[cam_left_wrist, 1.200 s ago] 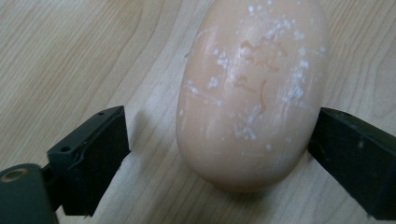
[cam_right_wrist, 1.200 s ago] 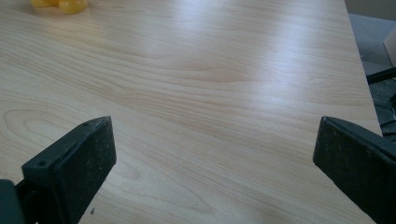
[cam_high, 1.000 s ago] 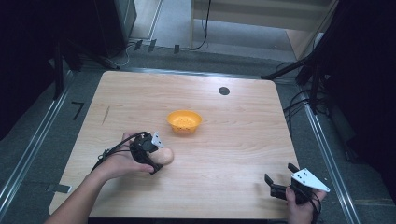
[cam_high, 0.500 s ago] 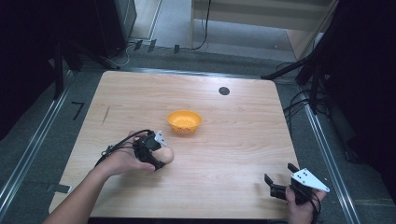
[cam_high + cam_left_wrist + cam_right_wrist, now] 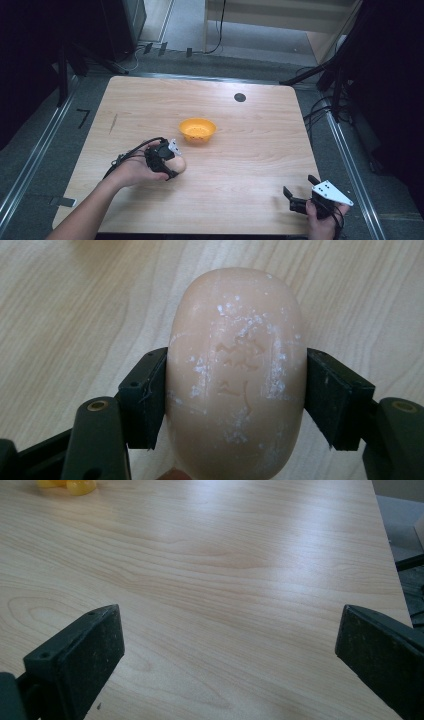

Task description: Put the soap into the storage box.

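While my left gripper (image 5: 235,400) clamps a peach soap bar (image 5: 236,375) over the wooden table (image 5: 250,150), orange bowl (image 5: 198,130) just beyond, my right gripper (image 5: 230,650) near the front edge, jaws wide apart.

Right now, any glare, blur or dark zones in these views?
High view: table evenly lit, surroundings nearly black, orange bowl sharp. Left gripper view: soap bar crisp between the left claw pads, embossed marks readable. Right gripper view: broad glare band across the wood, bowl soft at top-left, right claw dark.
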`<state>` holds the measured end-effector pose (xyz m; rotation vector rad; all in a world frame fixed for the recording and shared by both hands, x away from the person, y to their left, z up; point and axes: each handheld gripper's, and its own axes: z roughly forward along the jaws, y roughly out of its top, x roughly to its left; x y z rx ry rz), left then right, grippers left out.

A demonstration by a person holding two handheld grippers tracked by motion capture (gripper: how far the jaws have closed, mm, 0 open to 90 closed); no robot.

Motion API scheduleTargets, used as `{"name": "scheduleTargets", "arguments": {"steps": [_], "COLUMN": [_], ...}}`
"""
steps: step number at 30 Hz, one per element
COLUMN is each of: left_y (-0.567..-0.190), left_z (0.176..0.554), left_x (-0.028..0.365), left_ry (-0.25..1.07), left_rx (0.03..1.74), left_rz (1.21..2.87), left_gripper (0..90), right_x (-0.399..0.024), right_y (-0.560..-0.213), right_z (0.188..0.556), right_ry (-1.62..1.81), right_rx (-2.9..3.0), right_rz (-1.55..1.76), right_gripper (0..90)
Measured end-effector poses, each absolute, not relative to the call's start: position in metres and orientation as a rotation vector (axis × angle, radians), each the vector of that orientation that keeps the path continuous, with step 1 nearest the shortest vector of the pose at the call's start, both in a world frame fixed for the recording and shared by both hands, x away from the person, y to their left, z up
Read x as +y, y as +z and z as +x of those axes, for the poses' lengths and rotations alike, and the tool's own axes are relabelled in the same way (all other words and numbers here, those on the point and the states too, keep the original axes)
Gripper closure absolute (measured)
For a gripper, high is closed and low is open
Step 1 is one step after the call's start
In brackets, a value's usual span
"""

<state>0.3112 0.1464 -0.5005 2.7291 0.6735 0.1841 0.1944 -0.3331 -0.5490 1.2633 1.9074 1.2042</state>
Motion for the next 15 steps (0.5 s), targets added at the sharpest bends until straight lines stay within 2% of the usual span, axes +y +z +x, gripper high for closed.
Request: {"name": "scheduleTargets", "arguments": {"steps": [15], "left_y": [-0.48], "left_z": [0.321], "left_x": [0.147], "left_ry": [0.246], "left_rx": [0.533], "left_rz": [2.762], "left_gripper": [33.1], "right_x": [-0.334], "right_y": [-0.549], "right_z": [0.194], "right_ry": [1.204], "right_rx": [1.903], "right_rz": [1.263], "right_gripper": [0.0]}}
